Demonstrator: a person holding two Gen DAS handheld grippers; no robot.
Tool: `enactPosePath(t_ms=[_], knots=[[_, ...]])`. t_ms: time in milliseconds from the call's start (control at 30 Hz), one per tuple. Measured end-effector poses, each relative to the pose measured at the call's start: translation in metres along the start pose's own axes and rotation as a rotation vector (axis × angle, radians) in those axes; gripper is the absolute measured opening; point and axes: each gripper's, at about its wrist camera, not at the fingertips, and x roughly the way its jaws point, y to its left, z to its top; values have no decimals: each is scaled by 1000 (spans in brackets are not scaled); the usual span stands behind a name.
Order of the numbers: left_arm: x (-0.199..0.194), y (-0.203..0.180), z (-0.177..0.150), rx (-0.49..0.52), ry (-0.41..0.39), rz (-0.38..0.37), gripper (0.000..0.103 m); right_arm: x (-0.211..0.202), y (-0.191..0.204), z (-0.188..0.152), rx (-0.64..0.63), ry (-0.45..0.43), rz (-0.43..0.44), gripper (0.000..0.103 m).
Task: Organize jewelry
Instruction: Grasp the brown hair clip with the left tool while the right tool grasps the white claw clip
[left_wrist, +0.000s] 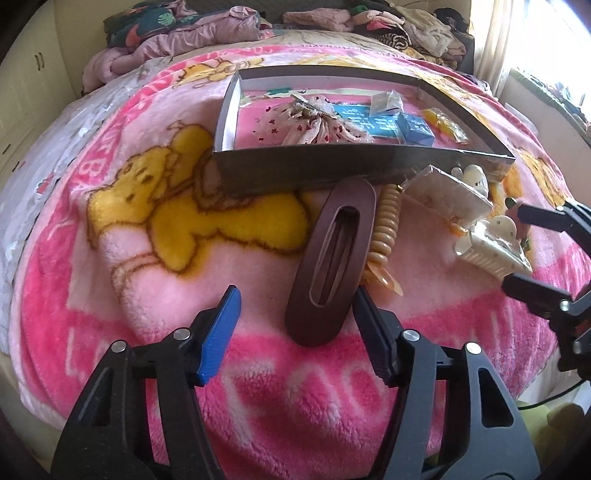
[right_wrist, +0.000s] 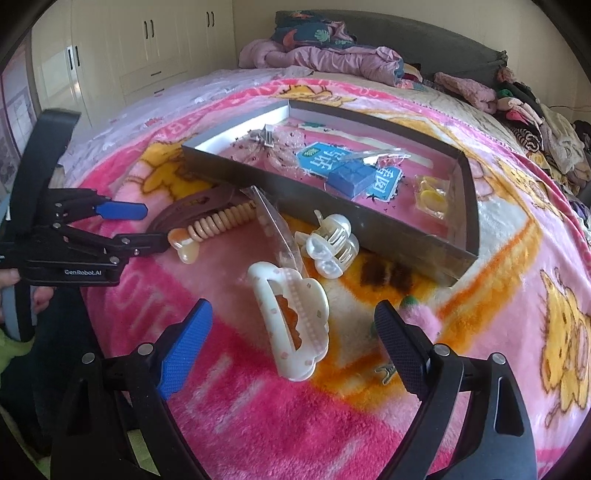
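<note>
A brown oval hair clip (left_wrist: 328, 258) lies on the pink blanket, its near end between the fingers of my left gripper (left_wrist: 295, 295). The black pad is right beside the clip's edge; the blue pad (left_wrist: 218, 336) stands clear of it, so the jaws are open. A cream cloud-shaped claw clip (right_wrist: 291, 321) lies between the wide-open fingers of my right gripper (right_wrist: 294, 306), untouched. The left gripper (right_wrist: 144, 227) appears at the left of the right wrist view, over the brown clip (right_wrist: 195, 206). The right gripper (left_wrist: 509, 243) shows at the right edge of the left wrist view.
A shallow grey box (left_wrist: 314, 170) sits behind the clips, holding a blue box (left_wrist: 415, 129), a floral fabric piece and a yellow item. A peach coil clip (right_wrist: 218, 225), a pearly claw clip (right_wrist: 332, 240) and a clear packet (right_wrist: 277, 225) lie nearby. Clothes pile up at the bed's far end.
</note>
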Motion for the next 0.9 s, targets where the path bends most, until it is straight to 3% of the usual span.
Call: enactPosePath(t_ms=[400,533,733,900], knots=[[9,3,11,-22,-24,-33,50,29,4,1,-28,55,14,44],[11,2,16,-28,-31,-48,49,27,7,-1,-45,46,26,43],[16,-2,22,-31,-33,-81,33,20,3,-5,-34,43,48,43],[17,-8,23,-11,-27,-88,26,13,-1,-7,-20,36,43,43]])
